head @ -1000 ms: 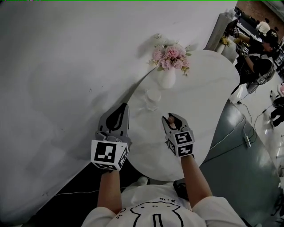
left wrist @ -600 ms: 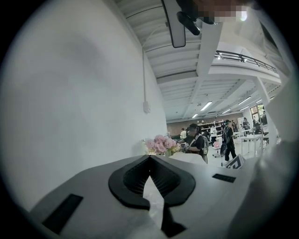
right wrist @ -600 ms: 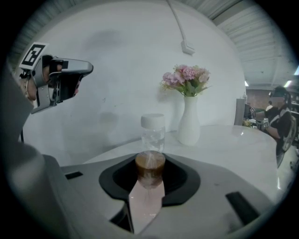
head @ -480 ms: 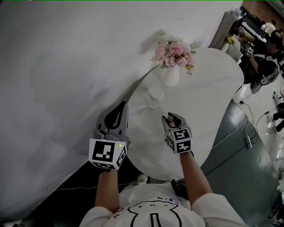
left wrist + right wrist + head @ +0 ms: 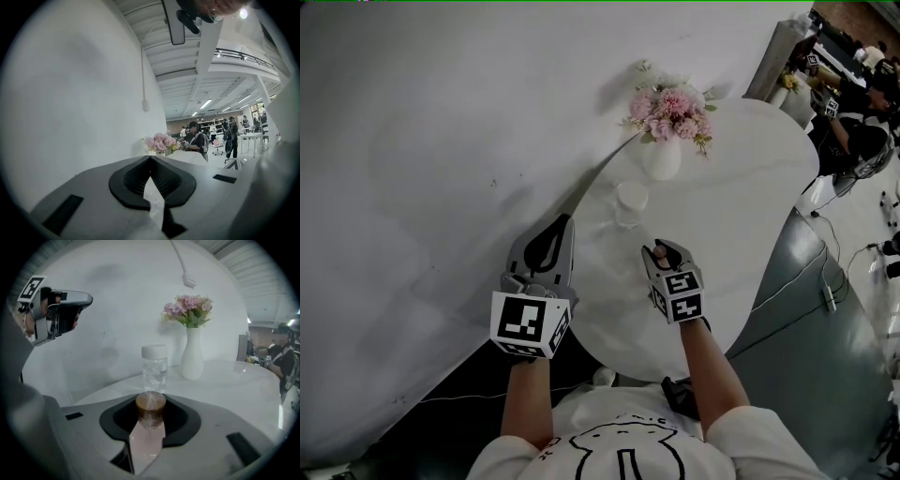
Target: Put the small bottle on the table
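- Small bottle [image 5: 150, 405] stands upright, long axis vertical, cap up.
- It has a round brown cap and a pale pink, see-through body.
- Right gripper [image 5: 666, 250] is clamped on the bottle just under the cap, over the near part of the white table [image 5: 741, 216].
- Whether the bottle's base touches the table cannot be told.
- A clear jar [image 5: 154, 366] and a vase [image 5: 192, 355] of pink flowers stand beyond it.
- Left gripper [image 5: 547, 246] has its jaws together, holding nothing, at the table's left edge.
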The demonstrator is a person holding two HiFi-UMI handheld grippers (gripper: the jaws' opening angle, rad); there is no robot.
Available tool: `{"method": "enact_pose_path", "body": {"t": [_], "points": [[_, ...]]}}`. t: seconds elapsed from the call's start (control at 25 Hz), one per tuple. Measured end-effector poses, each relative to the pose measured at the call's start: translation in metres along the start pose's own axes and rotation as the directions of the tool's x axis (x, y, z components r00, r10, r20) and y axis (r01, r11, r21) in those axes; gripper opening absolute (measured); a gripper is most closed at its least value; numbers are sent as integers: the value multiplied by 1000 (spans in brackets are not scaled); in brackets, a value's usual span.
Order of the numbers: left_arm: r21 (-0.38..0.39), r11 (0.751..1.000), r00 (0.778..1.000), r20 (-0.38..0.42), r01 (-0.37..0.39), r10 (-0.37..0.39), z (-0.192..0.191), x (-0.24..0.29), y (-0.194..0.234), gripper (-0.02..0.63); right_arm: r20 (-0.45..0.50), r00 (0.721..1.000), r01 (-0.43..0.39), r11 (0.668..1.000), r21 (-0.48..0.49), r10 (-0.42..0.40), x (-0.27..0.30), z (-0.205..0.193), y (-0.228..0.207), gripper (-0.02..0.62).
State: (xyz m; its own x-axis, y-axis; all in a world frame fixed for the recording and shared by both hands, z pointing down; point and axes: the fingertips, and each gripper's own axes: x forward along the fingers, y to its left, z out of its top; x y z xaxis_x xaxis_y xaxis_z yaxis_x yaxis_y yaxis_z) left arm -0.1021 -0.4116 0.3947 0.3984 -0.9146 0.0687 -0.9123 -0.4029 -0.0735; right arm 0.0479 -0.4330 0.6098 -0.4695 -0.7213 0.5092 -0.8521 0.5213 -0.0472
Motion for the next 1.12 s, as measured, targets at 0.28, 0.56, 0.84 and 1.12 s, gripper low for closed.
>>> {"method": "enact_pose_path", "body": {"t": [0.28, 0.56, 0.84, 1.12], "points": [[3, 1000, 1000, -6, 4, -4, -3, 1, -2, 5, 0, 1000, 4, 1000, -3, -4, 1, -3, -2, 117], [3, 1000, 1000, -3, 22, -22, -1, 0, -10, 5, -11, 1000, 6, 999, -40, -7, 1, -7, -1, 117], [15, 999, 999, 14, 33, -33, 8, -11, -13, 5, -37, 998, 46, 999, 13, -46, 2, -10, 0, 298], [6, 999, 998, 34, 47, -47, 17, -29, -12, 5, 10, 995, 94, 995, 19, -94, -23, 8, 3, 298]]}}
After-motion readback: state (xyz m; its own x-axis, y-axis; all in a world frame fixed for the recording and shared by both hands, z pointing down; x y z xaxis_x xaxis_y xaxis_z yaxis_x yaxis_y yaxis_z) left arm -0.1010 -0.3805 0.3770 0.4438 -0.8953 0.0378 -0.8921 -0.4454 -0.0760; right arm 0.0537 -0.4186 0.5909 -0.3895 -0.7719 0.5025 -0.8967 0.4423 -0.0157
